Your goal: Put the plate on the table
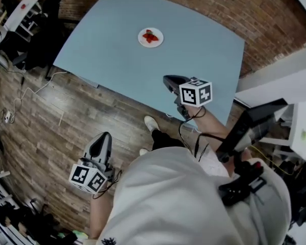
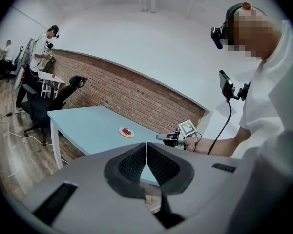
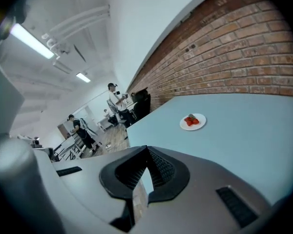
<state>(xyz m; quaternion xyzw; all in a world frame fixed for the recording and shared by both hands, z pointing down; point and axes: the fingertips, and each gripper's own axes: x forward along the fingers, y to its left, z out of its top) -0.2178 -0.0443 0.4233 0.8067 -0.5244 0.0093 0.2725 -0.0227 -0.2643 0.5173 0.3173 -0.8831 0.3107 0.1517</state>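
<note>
Plate [image 1: 150, 37] well inside table [image 1: 204, 60] edges

Pale blue rectangular table [image 1: 194, 45], upper centre of frame: one.
Small round white plate [image 1: 142, 38], upper centre: one.
Red fruit pieces [image 1: 151, 35] on the plate: count cannot be told.
Grey two-jaw grippers with marker cubes: two, the left gripper [image 1: 104, 135] and the right gripper [image 1: 166, 78].
Black office chair [image 2: 63, 92], left of frame: one.
Background persons, upper left: two, a nearer person [image 2: 48, 42] and a farther person [image 2: 7, 49].

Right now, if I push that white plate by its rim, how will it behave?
The plate looks low and flat, so it would probably slide on the smooth table rather than tip. The red pieces on it look loose and may shift.
</note>
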